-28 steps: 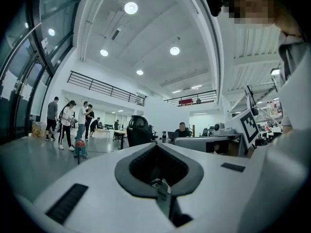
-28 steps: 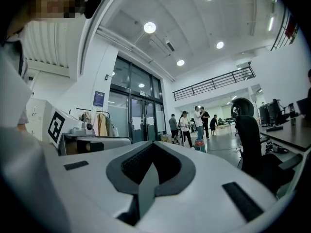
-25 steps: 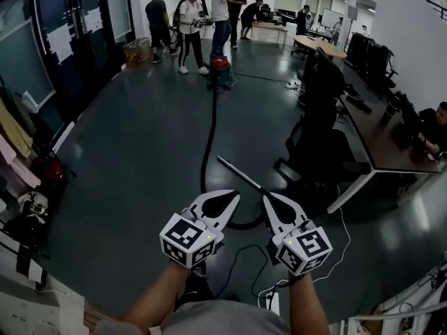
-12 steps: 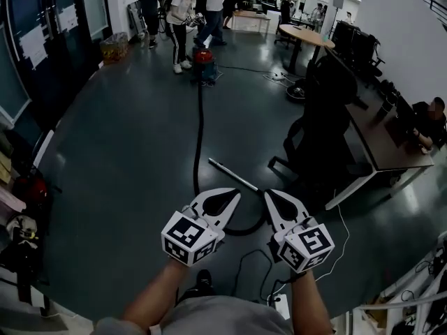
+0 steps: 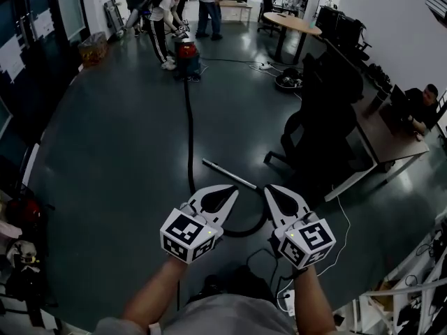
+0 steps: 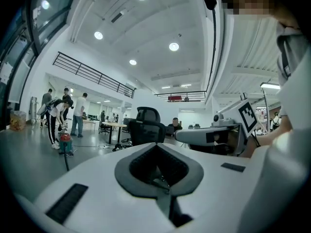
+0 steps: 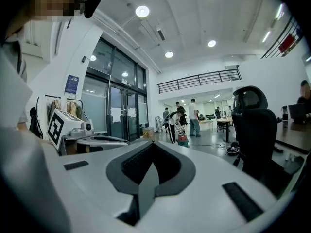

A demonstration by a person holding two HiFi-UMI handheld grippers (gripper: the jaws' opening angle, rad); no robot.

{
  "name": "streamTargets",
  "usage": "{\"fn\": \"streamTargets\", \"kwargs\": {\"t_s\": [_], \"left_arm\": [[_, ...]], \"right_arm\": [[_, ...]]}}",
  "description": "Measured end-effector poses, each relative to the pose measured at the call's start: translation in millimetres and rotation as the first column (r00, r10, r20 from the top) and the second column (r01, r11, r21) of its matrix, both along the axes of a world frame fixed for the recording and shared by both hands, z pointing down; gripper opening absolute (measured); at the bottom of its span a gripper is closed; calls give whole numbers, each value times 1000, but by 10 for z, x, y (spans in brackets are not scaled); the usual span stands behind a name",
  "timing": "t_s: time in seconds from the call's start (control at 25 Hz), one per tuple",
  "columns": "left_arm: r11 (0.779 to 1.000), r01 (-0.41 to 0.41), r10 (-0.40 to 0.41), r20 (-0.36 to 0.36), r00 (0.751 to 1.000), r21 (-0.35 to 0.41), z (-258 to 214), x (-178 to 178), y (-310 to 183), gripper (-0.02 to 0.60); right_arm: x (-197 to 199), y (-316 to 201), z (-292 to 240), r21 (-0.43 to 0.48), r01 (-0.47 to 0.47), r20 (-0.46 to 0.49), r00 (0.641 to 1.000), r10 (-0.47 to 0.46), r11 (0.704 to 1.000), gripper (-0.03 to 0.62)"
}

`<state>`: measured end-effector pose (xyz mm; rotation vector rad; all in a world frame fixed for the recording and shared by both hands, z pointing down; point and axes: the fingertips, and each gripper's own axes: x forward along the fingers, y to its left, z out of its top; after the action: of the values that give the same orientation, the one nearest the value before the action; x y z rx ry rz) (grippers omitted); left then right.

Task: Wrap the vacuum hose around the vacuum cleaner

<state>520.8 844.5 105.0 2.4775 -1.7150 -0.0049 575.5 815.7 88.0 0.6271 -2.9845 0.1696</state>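
A red vacuum cleaner (image 5: 186,53) stands far off on the dark floor, with a person (image 5: 160,12) bent over it. Its black hose (image 5: 188,138) runs toward me and curls under my grippers, ending at a metal wand (image 5: 229,174) that lies on the floor. My left gripper (image 5: 234,189) and right gripper (image 5: 269,189) are held side by side above the hose's curl, both shut and empty. The left gripper view shows the vacuum cleaner (image 6: 64,142) small at the left, past that gripper's shut jaws (image 6: 156,147). In the right gripper view it (image 7: 182,141) sits behind the shut jaws (image 7: 151,144).
A black office chair (image 5: 325,110) and a long desk (image 5: 391,142) stand to the right, with a seated person (image 5: 419,103) beyond. Loose cables (image 5: 279,285) lie near my feet. A round table (image 5: 297,25) and several standing people are at the back.
The view has shifted: the vacuum cleaner and hose now sit further left and higher in the head view. Both grippers stay shut, side by side, in the same pose.
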Motion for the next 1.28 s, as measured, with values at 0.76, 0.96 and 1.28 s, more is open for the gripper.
{"fn": "streamTargets", "kwargs": {"t_s": [0.76,0.96,1.28], "left_arm": [[987,-46,58,72,996,-155,793,-686,-2176,7],[976,-54,73,84,994,-212,1035,-736,-2715,7],[955,-109,137,85,987,-274,1420,-1082,-3383,8]], "right_arm": [[-601,-2211,709,-104,-46,21,999,48,994,6],[-660,-2772,943,-146,-39,-3,999,39,989,6],[-857,-3358,1325,-204,-107,-61,993,96,973,6]]}}
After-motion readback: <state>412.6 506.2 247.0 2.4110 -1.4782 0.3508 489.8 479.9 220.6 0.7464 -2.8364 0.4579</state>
